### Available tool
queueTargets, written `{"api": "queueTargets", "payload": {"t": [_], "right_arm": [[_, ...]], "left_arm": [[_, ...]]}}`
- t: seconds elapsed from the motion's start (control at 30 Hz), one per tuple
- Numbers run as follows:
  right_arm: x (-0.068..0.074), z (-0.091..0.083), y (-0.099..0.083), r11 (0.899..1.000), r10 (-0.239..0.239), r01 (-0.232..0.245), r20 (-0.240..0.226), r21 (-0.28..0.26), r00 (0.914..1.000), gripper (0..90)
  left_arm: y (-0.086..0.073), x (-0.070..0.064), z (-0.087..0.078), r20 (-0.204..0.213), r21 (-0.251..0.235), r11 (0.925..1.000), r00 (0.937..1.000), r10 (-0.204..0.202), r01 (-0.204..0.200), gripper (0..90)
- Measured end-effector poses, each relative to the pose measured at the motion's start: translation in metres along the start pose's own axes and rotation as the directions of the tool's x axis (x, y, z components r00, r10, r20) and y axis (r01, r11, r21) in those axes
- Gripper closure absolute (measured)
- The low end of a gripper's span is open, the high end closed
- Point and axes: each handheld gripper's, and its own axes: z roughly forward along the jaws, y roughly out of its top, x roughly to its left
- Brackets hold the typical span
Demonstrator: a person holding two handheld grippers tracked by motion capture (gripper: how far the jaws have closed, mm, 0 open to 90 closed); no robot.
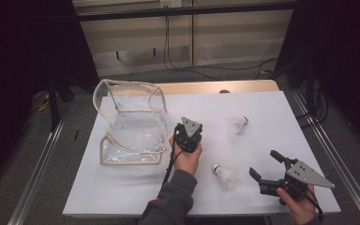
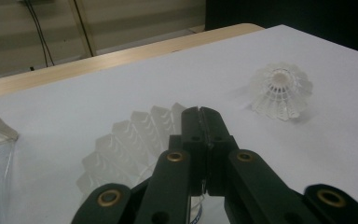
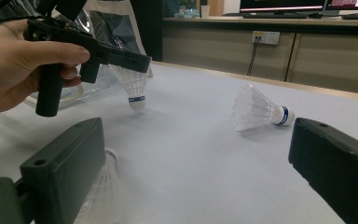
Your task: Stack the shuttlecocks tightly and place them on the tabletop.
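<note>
My left gripper (image 1: 188, 132) is shut on the feather skirt of a white shuttlecock (image 2: 130, 144) and holds it above the white table, cork down (image 3: 134, 86). It hangs just right of a clear plastic bag (image 1: 130, 123) that stands open. A second shuttlecock (image 1: 239, 123) lies on its side farther right; it is the one with the blue band (image 3: 257, 111). A third shuttlecock (image 1: 225, 176) lies near the front edge. My right gripper (image 1: 264, 163) is open just right of that third one, with nothing between its jaws.
The white tabletop (image 1: 272, 108) has a wooden strip along its far edge (image 1: 215, 86). Dark stands and cables are on the floor around the table. Bare surface lies between the two loose shuttlecocks.
</note>
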Motion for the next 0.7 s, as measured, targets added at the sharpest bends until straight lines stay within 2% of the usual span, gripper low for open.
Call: {"api": "queueTargets", "payload": {"t": [0.3,0.4,0.47,0.7], "right_arm": [[-0.001,0.000,0.000,1.000,0.003,-0.003,-0.001,-0.001,1.0000,3.1],[0.000,0.000,0.000,1.000,0.002,-0.002,-0.002,-0.001,1.0000,3.1],[0.000,0.000,0.000,1.000,0.002,-0.002,-0.003,-0.001,1.0000,3.1],[0.000,0.000,0.000,1.000,0.001,-0.001,-0.003,-0.002,1.0000,3.1]], "left_arm": [[-0.003,0.010,0.007,-0.043,-0.009,0.9996,0.9987,-0.026,0.026,89.7],[-0.003,0.011,0.008,-0.052,-0.001,0.9999,0.9985,-0.015,0.015,89.7],[-0.004,0.013,0.010,-0.057,-0.014,0.9994,0.9979,-0.032,0.031,89.7],[0.001,0.016,0.012,-0.074,-0.006,0.9996,0.9969,-0.028,0.028,89.7]]}}
